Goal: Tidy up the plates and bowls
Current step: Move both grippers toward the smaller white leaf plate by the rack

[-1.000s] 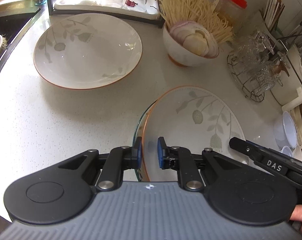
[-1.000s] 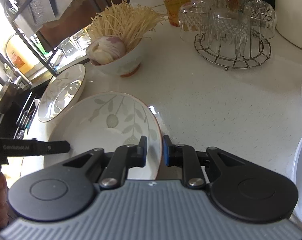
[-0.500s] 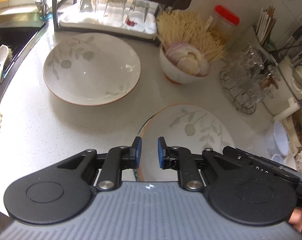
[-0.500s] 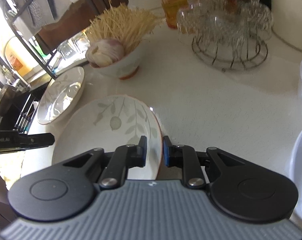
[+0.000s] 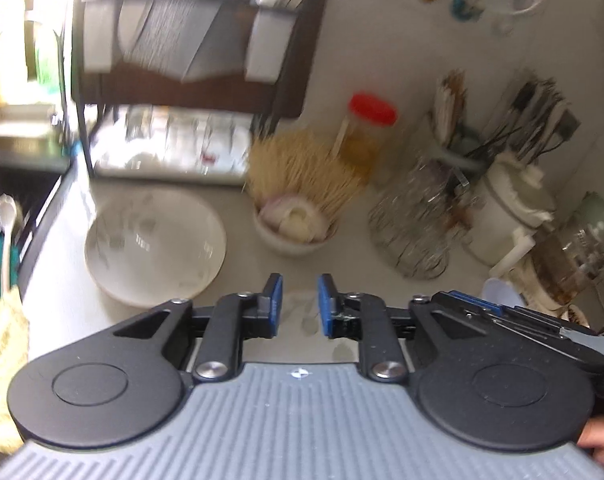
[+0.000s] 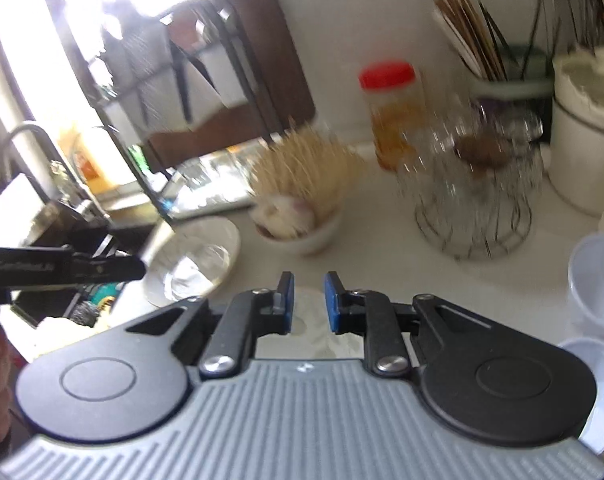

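Both views are motion-blurred. A leaf-patterned plate (image 5: pixel 302 316) is held level between my grippers; only a strip of it shows between each pair of jaws, also in the right wrist view (image 6: pixel 307 320). My left gripper (image 5: pixel 298 305) is shut on its left rim. My right gripper (image 6: pixel 307 300) is shut on its right rim. A second leaf-patterned plate (image 5: pixel 156 246) lies on the white counter (image 5: pixel 238 256) ahead left, also in the right wrist view (image 6: pixel 192 260). A white bowl (image 5: pixel 296 232) of onion and enoki stands ahead.
A black dish rack (image 5: pixel 190 40) stands at the back over a tray of glasses (image 5: pixel 170 144). A wire stand of glasses (image 5: pixel 417 220), a red-lidded jar (image 5: pixel 367 132) and utensil holders (image 5: pixel 513 120) are at right. White plastic cups (image 6: pixel 597 280) are at far right. The sink (image 5: pixel 18 200) is at left.
Both grippers have risen well above the counter with the plate; the counter objects now look smaller and farther, and the rack's upper tier has come into view.
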`<action>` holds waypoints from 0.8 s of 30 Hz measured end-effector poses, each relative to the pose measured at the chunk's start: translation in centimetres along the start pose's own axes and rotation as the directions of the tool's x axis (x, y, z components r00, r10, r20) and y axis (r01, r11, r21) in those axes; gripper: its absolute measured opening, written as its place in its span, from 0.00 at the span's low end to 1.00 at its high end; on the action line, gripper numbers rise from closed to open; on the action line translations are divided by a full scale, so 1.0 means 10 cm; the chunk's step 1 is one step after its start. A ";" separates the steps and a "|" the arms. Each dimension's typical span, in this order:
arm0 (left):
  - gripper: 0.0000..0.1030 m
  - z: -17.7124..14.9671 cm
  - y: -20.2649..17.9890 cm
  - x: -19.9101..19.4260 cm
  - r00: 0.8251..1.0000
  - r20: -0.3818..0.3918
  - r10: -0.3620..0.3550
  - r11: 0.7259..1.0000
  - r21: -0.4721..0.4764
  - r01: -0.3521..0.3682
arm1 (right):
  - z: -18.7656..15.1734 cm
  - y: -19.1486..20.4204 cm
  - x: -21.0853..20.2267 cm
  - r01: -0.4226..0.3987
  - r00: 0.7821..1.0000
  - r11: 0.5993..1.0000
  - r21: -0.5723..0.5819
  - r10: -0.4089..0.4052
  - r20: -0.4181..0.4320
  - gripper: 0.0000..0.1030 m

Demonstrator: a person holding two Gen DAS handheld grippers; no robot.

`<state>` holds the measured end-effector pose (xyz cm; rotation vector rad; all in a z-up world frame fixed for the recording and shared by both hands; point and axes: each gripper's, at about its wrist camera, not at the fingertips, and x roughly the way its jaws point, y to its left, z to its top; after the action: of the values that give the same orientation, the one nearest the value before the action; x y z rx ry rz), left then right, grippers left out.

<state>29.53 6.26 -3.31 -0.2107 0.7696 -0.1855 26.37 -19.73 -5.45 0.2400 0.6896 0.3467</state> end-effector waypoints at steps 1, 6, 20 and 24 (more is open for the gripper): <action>0.28 0.00 -0.05 -0.06 1.000 0.008 -0.001 1.000 0.011 0.001 | 0.02 0.02 -0.06 -0.009 1.000 1.000 0.004 0.009 0.008 0.20; 0.31 -0.03 -0.24 -0.31 1.000 0.026 -0.014 0.999 0.038 0.013 | 0.04 0.13 -0.36 -0.022 0.998 0.999 -0.032 0.023 0.050 0.20; 0.42 -0.19 -0.41 -0.47 1.000 -0.003 0.001 1.000 0.004 -0.001 | -0.02 0.12 -0.72 -0.003 0.999 0.999 -0.054 0.006 0.048 0.20; 0.42 -0.23 -0.37 -0.50 1.000 -0.013 0.022 1.000 -0.016 -0.022 | -0.03 0.20 -0.71 -0.031 0.999 0.997 -0.073 0.033 0.032 0.20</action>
<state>24.07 3.64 -0.64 -0.2168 0.7857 -0.1598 20.68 -20.64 -0.92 0.1879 0.6401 0.3966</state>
